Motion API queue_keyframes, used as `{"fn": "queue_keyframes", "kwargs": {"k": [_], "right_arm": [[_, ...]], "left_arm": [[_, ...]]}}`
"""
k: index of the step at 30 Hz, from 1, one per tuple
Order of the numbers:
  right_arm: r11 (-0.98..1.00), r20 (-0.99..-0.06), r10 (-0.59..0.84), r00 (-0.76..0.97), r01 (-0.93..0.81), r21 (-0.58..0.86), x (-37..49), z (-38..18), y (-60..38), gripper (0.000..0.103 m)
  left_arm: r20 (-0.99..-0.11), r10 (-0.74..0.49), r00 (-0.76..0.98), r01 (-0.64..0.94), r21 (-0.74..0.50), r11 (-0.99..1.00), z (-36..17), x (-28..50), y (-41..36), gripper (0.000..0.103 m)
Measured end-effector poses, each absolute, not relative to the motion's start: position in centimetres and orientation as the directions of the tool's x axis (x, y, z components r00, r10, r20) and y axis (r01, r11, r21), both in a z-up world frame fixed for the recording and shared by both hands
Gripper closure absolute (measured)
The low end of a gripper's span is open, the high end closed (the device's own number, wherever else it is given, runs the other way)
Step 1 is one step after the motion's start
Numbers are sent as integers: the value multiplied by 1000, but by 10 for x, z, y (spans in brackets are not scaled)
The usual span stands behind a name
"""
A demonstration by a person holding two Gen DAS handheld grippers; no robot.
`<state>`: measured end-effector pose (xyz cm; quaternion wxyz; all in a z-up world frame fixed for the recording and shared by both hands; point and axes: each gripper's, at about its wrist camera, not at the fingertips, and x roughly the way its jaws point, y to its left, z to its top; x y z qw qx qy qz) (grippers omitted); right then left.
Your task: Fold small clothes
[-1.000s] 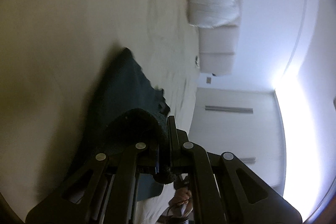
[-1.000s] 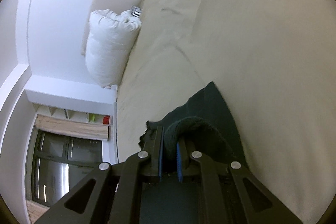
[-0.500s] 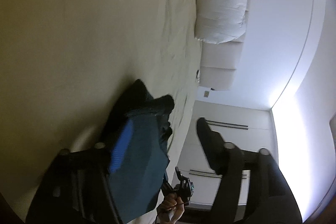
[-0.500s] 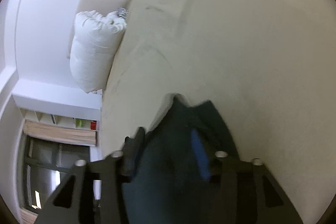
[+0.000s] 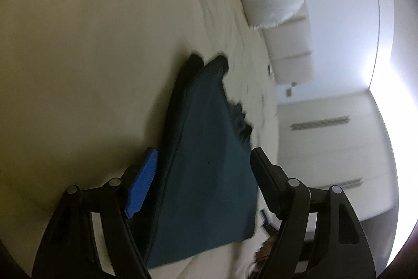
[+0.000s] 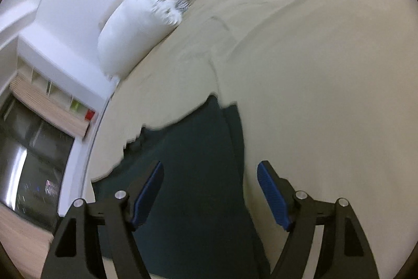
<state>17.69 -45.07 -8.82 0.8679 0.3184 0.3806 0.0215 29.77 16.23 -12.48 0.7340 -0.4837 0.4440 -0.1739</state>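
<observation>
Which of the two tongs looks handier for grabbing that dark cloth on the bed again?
Probably the left tongs: the dark cloth fills its opening gap. The right tongs, also opening, straddles only its edge.

The dark teal garment (image 5: 209,161) looks like soft matt knit cloth, the bed (image 5: 91,43) sheet is smooth matt cotton-ish fabric, pillow (image 6: 130,28) puffy and crinkly.

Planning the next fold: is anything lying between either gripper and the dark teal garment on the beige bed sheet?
Nothing visible. The dark teal garment lies on the beige bed sheet directly under the opening left gripper and right gripper. The white pillow sits far off.
</observation>
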Motion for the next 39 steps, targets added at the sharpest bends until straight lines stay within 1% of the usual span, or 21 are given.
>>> {"fn": "queue_keyframes", "kwargs": {"k": [4, 7, 9, 10, 12, 13, 14, 15, 16, 17, 18, 21, 23, 24, 25, 28, 34, 39], "right_arm": [[881, -713, 230, 663, 170, 441, 166, -95, -429, 26], [927, -768, 167, 618, 168, 336, 159, -106, -419, 32], [927, -782, 160, 603, 180, 329, 149, -113, -419, 36], [924, -780, 163, 604, 183, 335, 146, -114, -421, 37], [919, -777, 165, 607, 190, 344, 141, -117, -421, 44], [918, -777, 169, 606, 190, 349, 139, -117, -422, 46], [915, -776, 179, 605, 188, 358, 138, -117, -423, 54], [912, -776, 188, 602, 187, 366, 136, -116, -424, 64], [911, -776, 187, 602, 189, 367, 135, -115, -426, 67], [912, -776, 184, 604, 190, 364, 135, -114, -425, 71], [913, -775, 180, 606, 190, 360, 134, -113, -425, 78], [908, -766, 175, 619, 198, 368, 131, -111, -426, 87], [902, -760, 177, 626, 206, 380, 130, -112, -427, 89], [901, -758, 177, 628, 207, 382, 130, -112, -426, 90], [901, -755, 176, 631, 207, 382, 129, -112, -426, 90], [900, -750, 171, 639, 209, 384, 127, -110, -425, 91], [911, -750, 156, 643, 201, 361, 124, -107, -421, 91], [904, -749, 154, 644, 215, 370, 118, -110, -425, 91]], "left_arm": [[-559, -645, 520, -108, -793, 600, -118, 272, 137, 31], [-604, -606, 518, -64, -733, 677, -122, 247, 135, 31], [-622, -590, 515, -43, -706, 707, -122, 240, 130, 32], [-631, -579, 516, -34, -690, 723, -123, 235, 130, 34], [-644, -561, 521, -29, -670, 742, -124, 230, 129, 41], [-645, -558, 522, -32, -669, 743, -125, 228, 130, 47], [-647, -556, 522, -39, -669, 742, -127, 224, 133, 55], [-648, -554, 523, -45, -670, 741, -128, 222, 134, 59], [-650, -553, 521, -47, -669, 742, -129, 221, 133, 65], [-655, -550, 519, -46, -664, 747, -130, 222, 132, 70], [-663, -543, 516, -43, -653, 756, -131, 220, 131, 70], [-678, -524, 516, -35, -628, 778, -128, 211, 135, 79], [-688, -513, 514, -38, -615, 787, -130, 215, 133, 85], [-689, -512, 512, -36, -613, 789, -129, 214, 141, 86], [-693, -508, 512, -36, -608, 793, -130, 229, 132, 86], [-708, -488, 510, -31, -582, 812, -129, 238, 124, 87], [-727, -452, 517, -13, -534, 845, -124, 234, 120, 88], [-729, -455, 512, -10, -534, 845, -124, 231, 123, 91]]}}
